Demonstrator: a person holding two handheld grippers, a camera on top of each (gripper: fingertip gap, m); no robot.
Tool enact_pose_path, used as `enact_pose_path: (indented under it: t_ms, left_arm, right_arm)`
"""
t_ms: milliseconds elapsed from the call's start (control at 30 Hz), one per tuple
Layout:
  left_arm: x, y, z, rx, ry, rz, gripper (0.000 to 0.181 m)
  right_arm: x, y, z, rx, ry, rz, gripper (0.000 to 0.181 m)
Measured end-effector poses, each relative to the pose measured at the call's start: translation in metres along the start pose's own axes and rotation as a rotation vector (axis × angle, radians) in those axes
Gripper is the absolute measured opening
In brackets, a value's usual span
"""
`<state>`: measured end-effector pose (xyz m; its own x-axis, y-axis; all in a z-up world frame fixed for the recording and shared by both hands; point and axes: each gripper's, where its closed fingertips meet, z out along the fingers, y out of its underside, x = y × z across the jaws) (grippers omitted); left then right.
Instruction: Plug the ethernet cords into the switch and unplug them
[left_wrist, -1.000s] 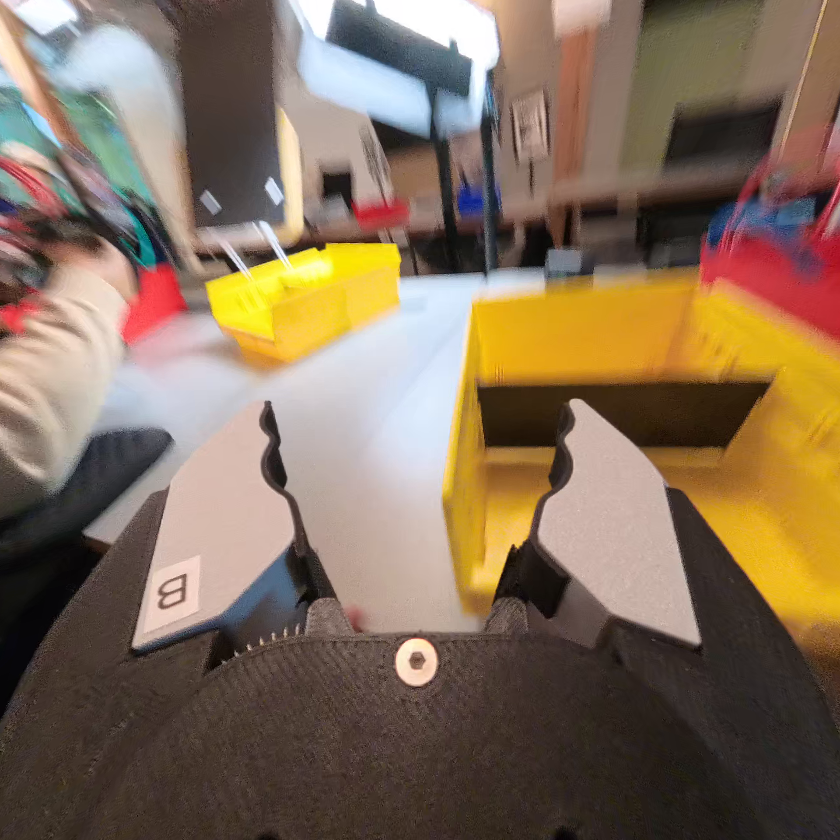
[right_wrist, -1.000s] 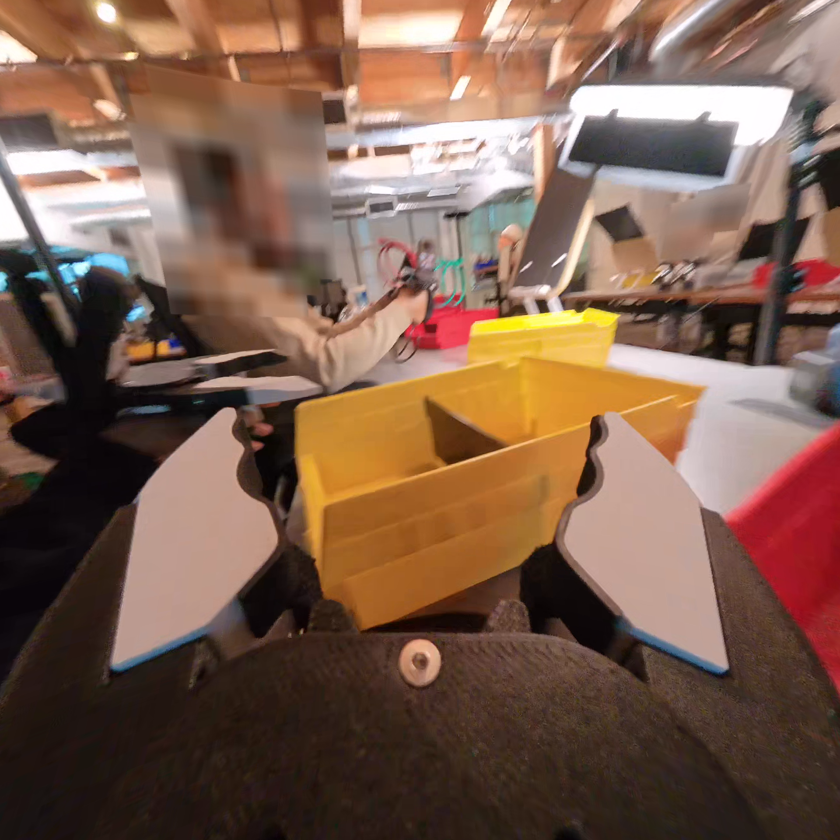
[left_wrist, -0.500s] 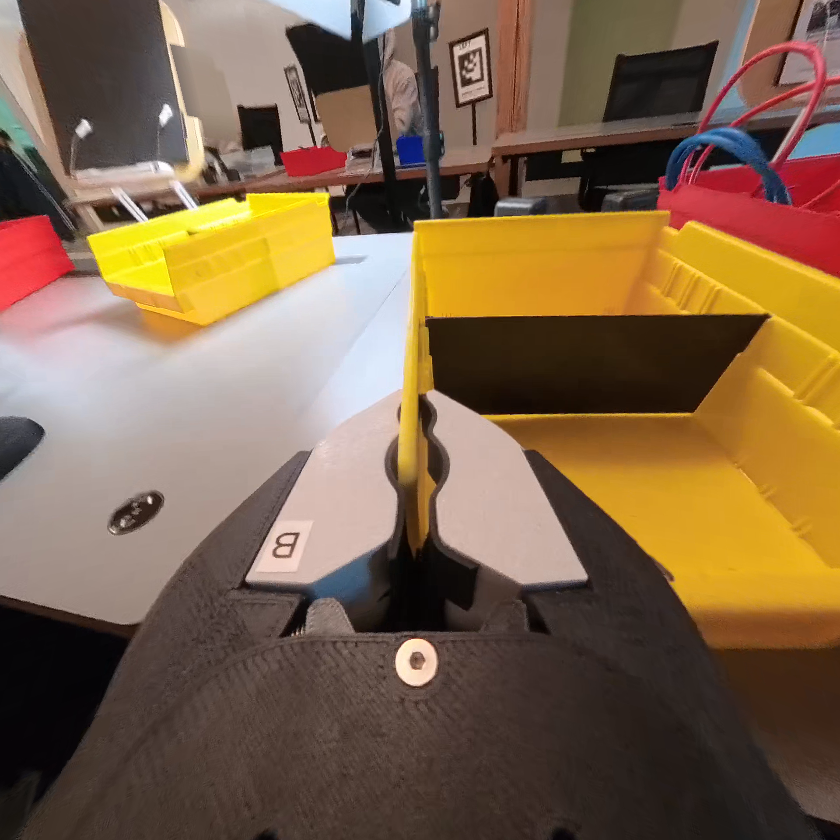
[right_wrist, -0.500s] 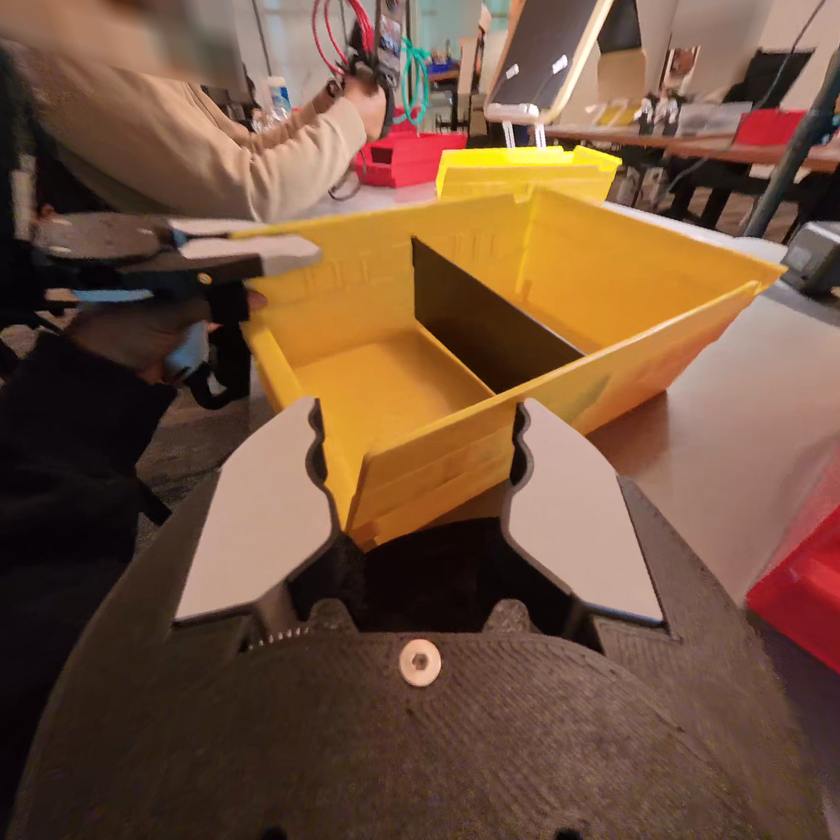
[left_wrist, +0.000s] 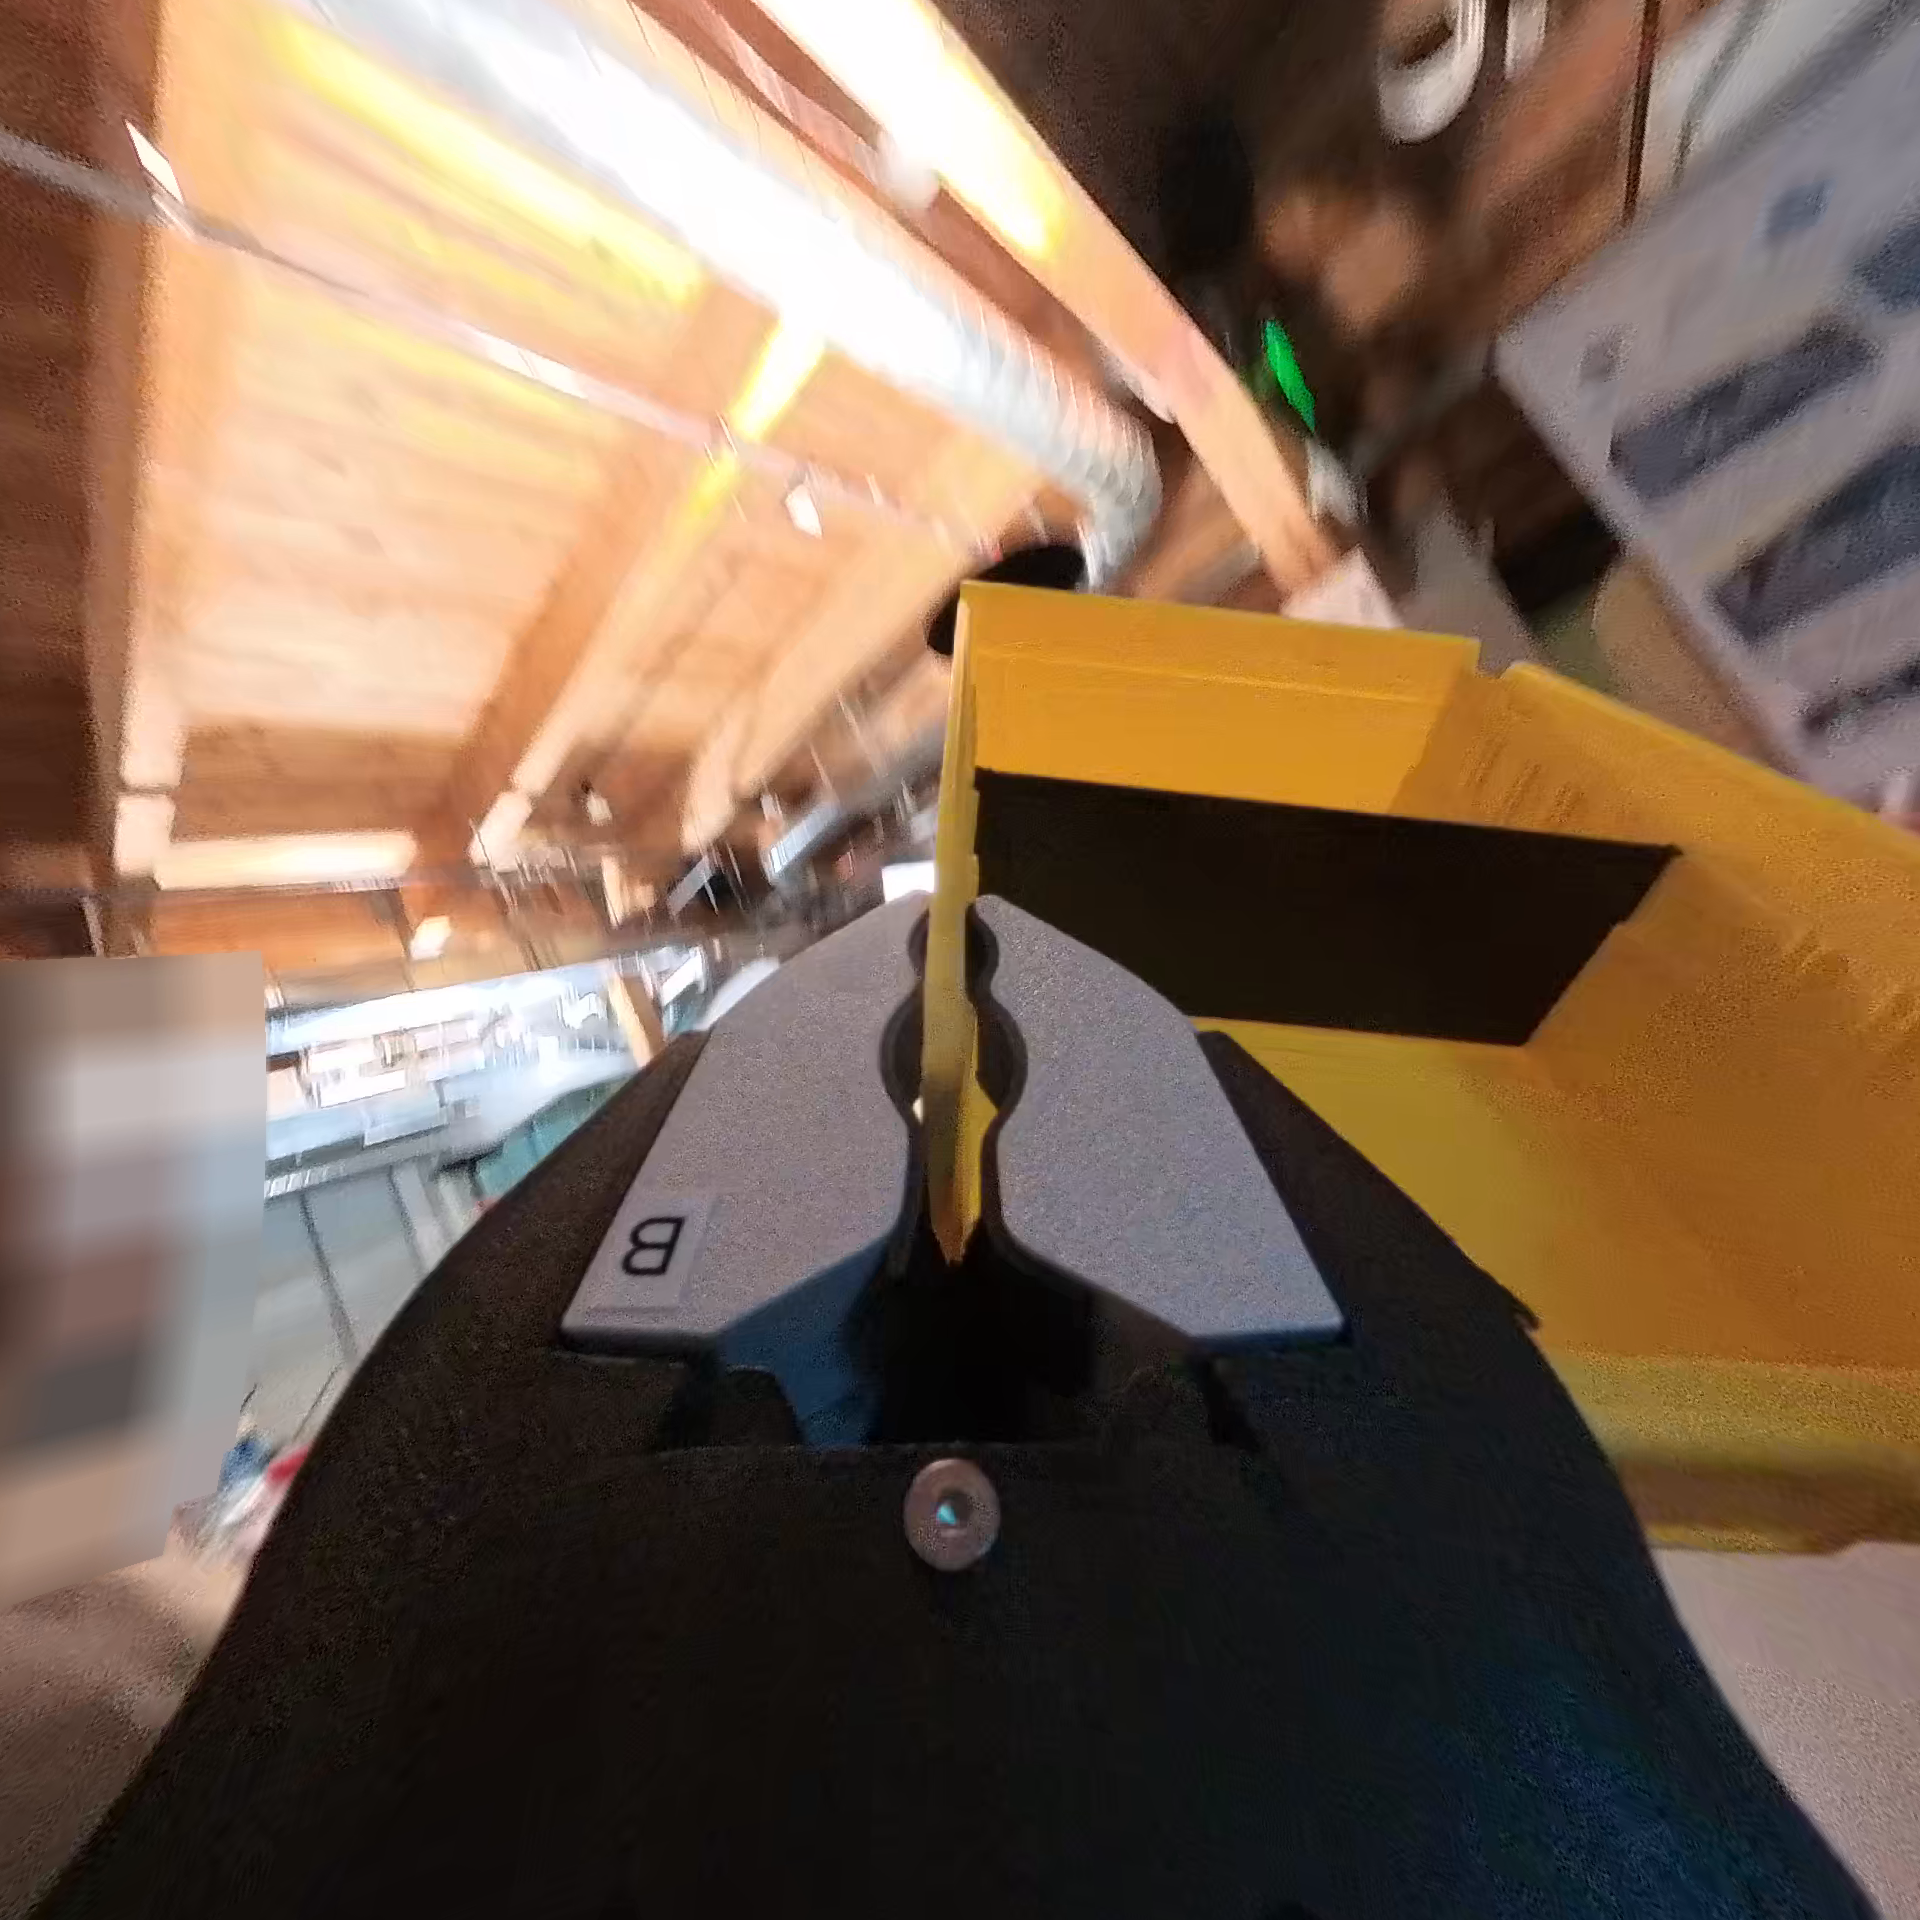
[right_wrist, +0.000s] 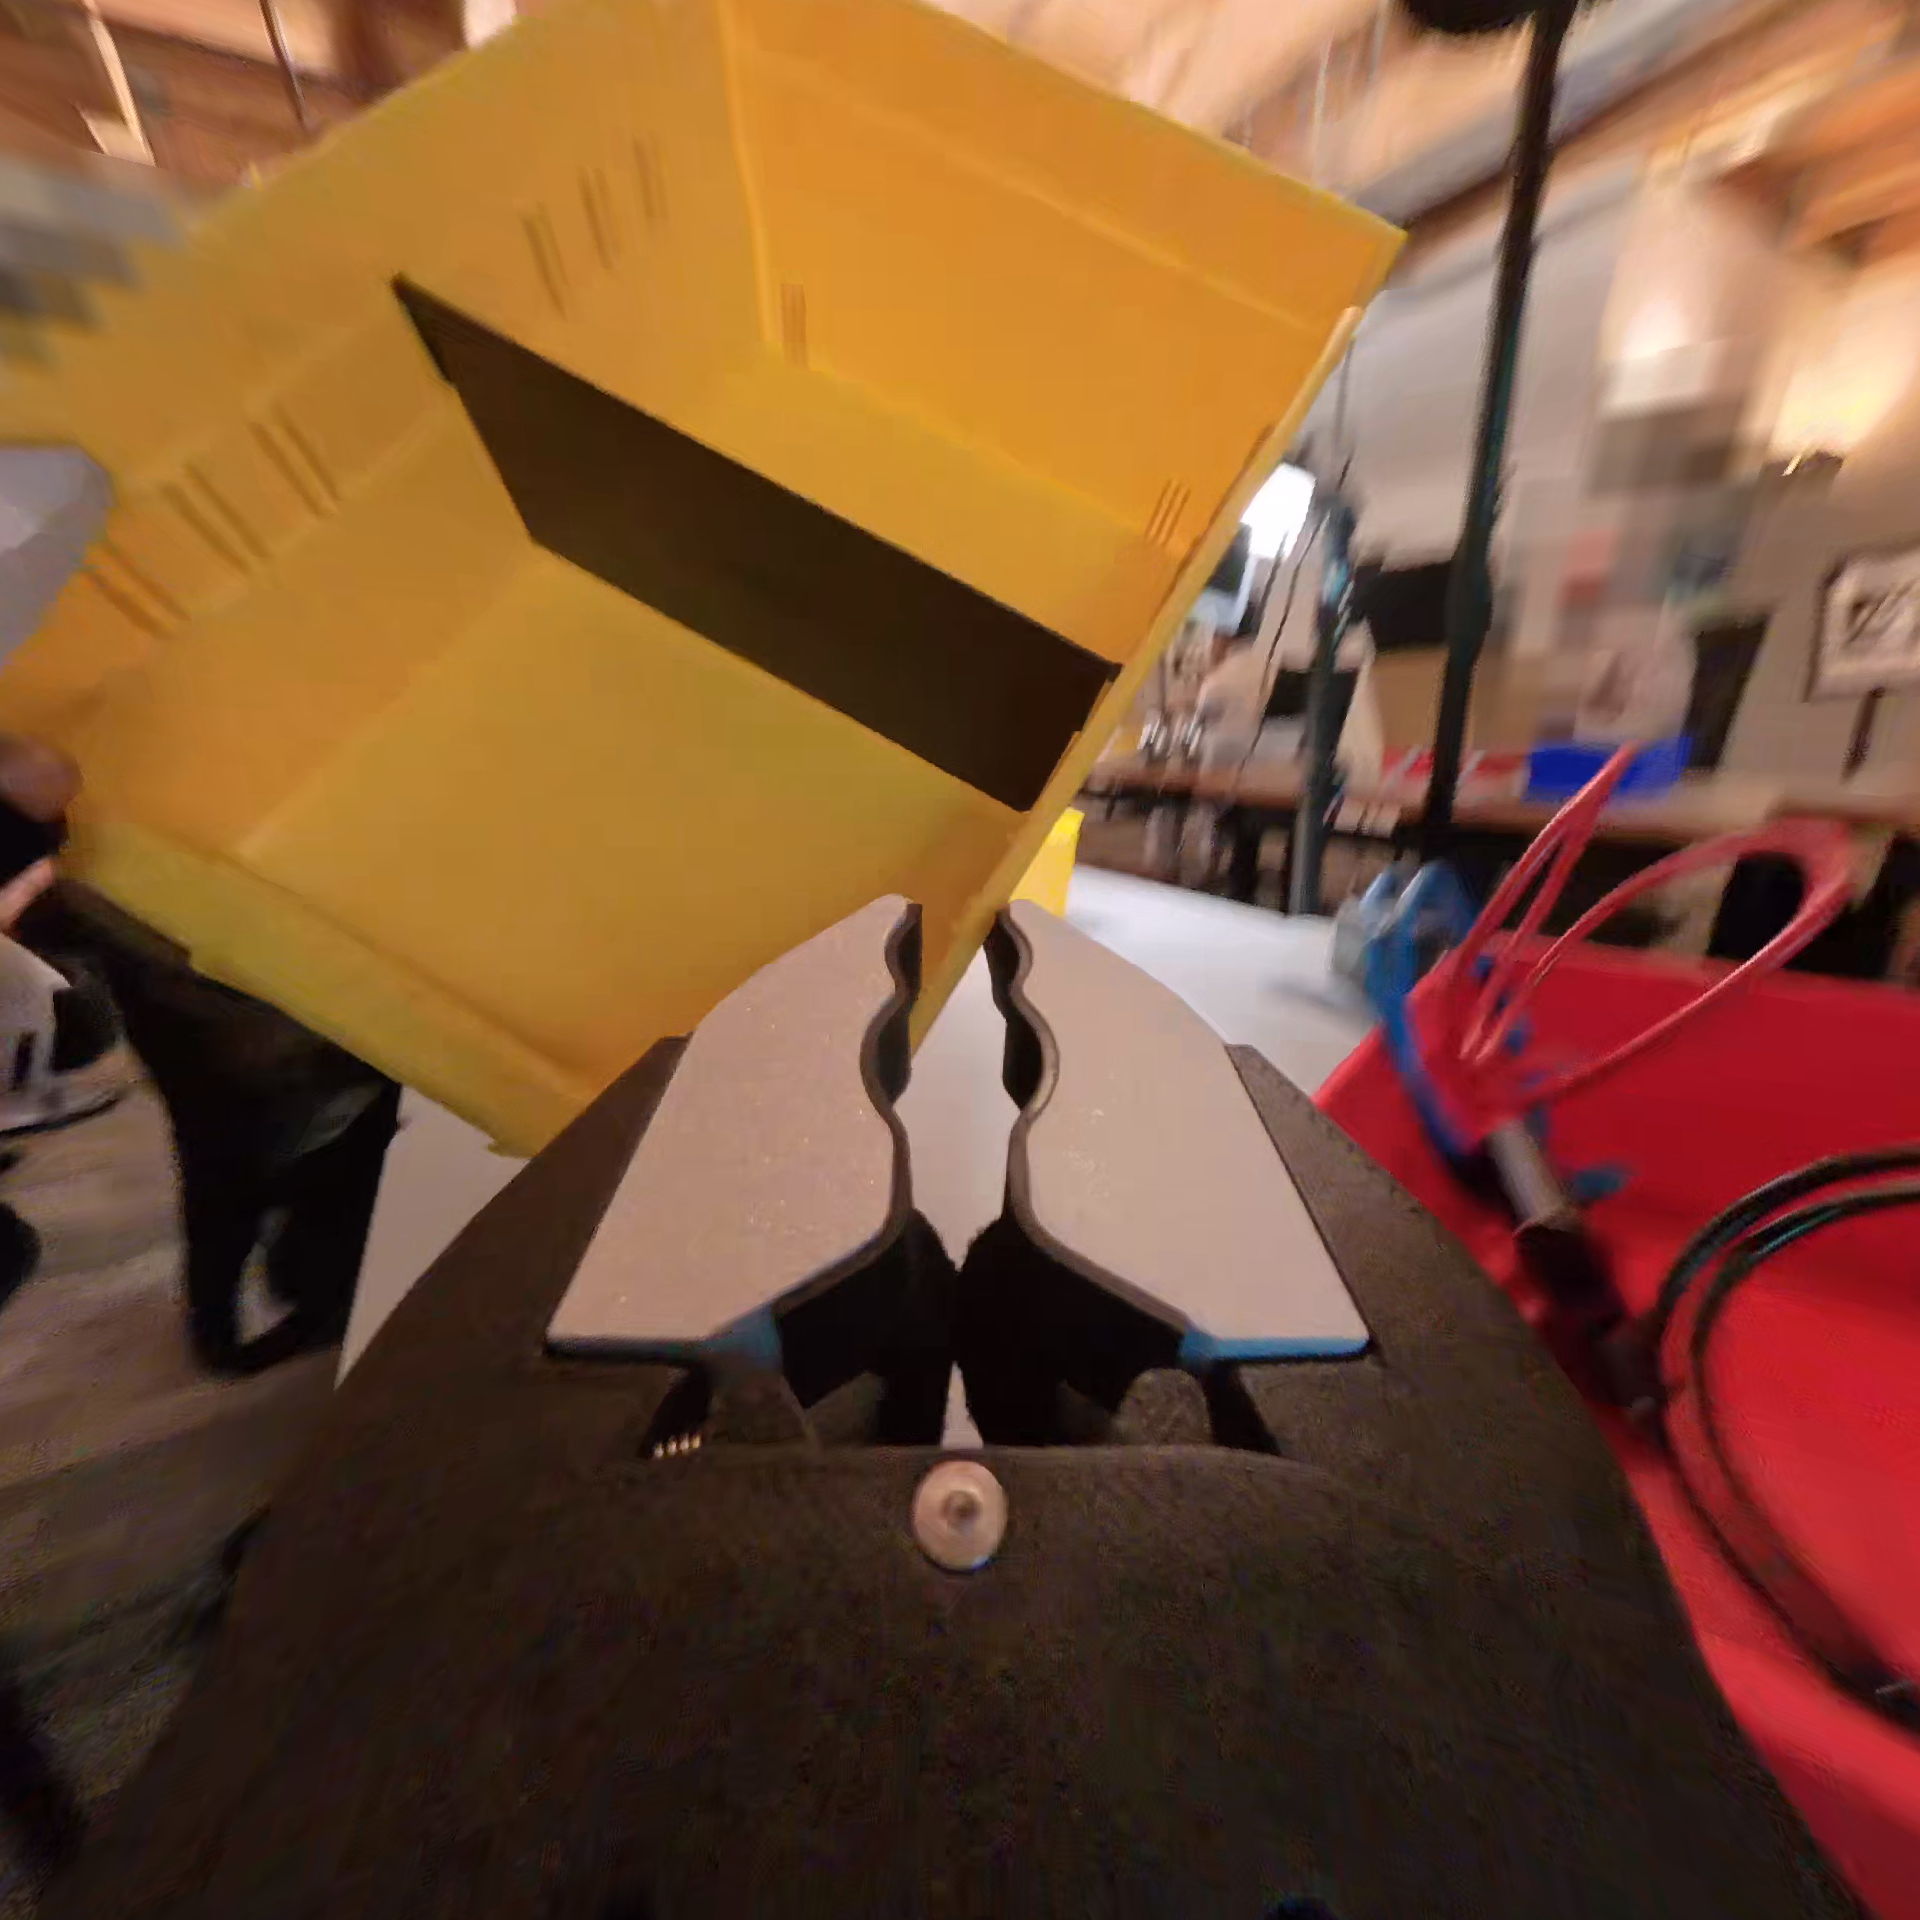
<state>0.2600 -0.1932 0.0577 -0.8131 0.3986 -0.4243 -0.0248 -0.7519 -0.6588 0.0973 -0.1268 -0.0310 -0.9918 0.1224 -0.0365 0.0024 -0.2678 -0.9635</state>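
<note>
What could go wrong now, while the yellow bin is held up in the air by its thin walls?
1. The left claw pinches only the thin side wall of the yellow bin, so the tilted bin might slip or twist out.
2. The right claw has the opposite wall only near its tips, with a gap showing; that hold looks weak.
3. If the bin drops, it could land on the red bin holding cables.

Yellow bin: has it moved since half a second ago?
Yes. The yellow bin sat on the grey table then; now it is lifted and tilted above it, the left hand-held gripper clamped on its wall.
</note>
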Motion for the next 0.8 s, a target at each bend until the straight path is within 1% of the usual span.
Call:
enact_pose_path:
  t_ms: [67, 133, 167, 267, 333, 433, 500, 567, 633, 700, 800]
  left_arm:
    - [0.006, -0.033, -0.007, 0.191, -0.055, -0.102, 0.002]
    - [0.018, -0.058, -0.013, 0.307, -0.068, -0.23, 0.003]
    - [0.028, -0.069, -0.014, 0.348, -0.05, -0.294, 0.004]
    - [0.066, -0.097, -0.005, 0.396, 0.047, -0.463, 0.005]
    - [0.104, -0.115, 0.006, 0.386, 0.153, -0.547, 0.005]
    - [0.173, -0.145, 0.02, 0.375, 0.345, -0.61, 0.007]
    - [0.223, -0.168, 0.025, 0.366, 0.476, -0.654, 0.008]
    - [0.273, -0.19, 0.027, 0.346, 0.57, -0.668, 0.008]
    - [0.323, -0.206, 0.026, 0.322, 0.658, -0.676, 0.009]
    - [0.372, -0.214, 0.021, 0.282, 0.752, -0.683, 0.01]
    - [0.436, -0.212, 0.012, 0.18, 0.852, -0.71, 0.008]
  right_arm:
    - [0.012, -0.042, -0.02, 0.147, 0.03, -0.084, 0.011]
    - [0.025, -0.077, -0.048, 0.255, 0.079, -0.186, 0.01]
    - [0.032, -0.091, -0.063, 0.284, 0.111, -0.234, 0.01]
    - [0.06, -0.122, -0.112, 0.303, 0.202, -0.299, 0.01]
    - [0.086, -0.133, -0.148, 0.261, 0.298, -0.321, 0.01]
    - [0.132, -0.139, -0.205, 0.169, 0.474, -0.349, 0.011]
    - [0.165, -0.14, -0.244, 0.127, 0.589, -0.312, 0.011]
    - [0.199, -0.137, -0.283, 0.089, 0.692, -0.246, 0.011]
    - [0.229, -0.129, -0.319, 0.02, 0.793, -0.243, 0.011]
    - [0.257, -0.116, -0.352, -0.074, 0.889, -0.25, 0.011]
    - [0.286, -0.092, -0.39, -0.139, 0.973, -0.164, 0.01]
